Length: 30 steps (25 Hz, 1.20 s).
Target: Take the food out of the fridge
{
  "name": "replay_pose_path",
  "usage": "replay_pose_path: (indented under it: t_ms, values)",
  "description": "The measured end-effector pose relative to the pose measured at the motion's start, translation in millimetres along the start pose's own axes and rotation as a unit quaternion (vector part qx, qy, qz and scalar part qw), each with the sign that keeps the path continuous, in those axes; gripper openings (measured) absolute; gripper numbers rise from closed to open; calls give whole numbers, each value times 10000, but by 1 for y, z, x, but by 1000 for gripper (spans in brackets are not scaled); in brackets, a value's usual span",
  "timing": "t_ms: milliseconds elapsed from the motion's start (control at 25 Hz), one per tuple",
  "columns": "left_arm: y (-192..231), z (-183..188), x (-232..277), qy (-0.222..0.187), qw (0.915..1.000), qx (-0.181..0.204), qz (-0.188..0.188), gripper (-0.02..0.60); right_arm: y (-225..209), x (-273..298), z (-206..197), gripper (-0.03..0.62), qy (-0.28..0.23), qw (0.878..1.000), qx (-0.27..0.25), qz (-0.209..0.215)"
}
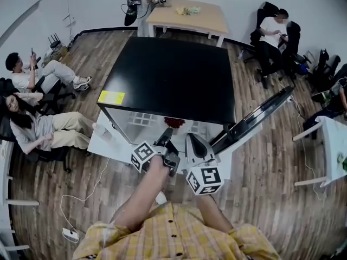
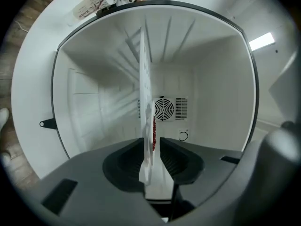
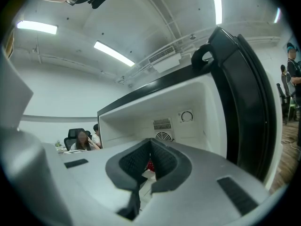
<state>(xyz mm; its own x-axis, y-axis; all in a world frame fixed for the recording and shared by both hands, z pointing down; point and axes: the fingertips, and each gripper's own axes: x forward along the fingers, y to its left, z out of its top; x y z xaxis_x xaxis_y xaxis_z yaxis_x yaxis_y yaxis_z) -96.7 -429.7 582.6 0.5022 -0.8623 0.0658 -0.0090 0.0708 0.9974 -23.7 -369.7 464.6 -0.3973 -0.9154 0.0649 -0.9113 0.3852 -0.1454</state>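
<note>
Food (image 1: 174, 122), red, sits on the shelf (image 2: 145, 69) inside the open fridge (image 1: 168, 75); the left gripper (image 2: 151, 142), on its side, has jaws apart astride the shelf edge, gripping nothing, seemingly reaching for it; the right gripper (image 3: 150, 147) has jaws closed, empty.

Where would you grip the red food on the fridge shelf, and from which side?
Probably across its sides, coming in level through the open front: the red food sits near the front edge of the shelf, the black fridge top blocks any approach from above, and the door is swung clear. The open left gripper faces it. Its exact shape is too small to tell.
</note>
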Motion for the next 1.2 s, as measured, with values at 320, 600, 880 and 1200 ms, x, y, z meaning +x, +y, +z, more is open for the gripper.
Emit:
replay_pose_path:
  t_ms: [320,600,880,1200]
  values:
    - [6,5,7,-148,9995,-67,267,46,-6,1,-4,3,80,9996,260,30]
    - [2,0,-9,-250,9990,-229,278,21,-10,-12,-5,3,49,9997,241,-22]
    - [-23,3,-31,-478,9981,-384,99,20,-1,-18,-4,3,79,9996,251,45]
    - [-30,0,-59,-699,9967,-406,30,20,12,-30,-9,3,154,9995,213,187]
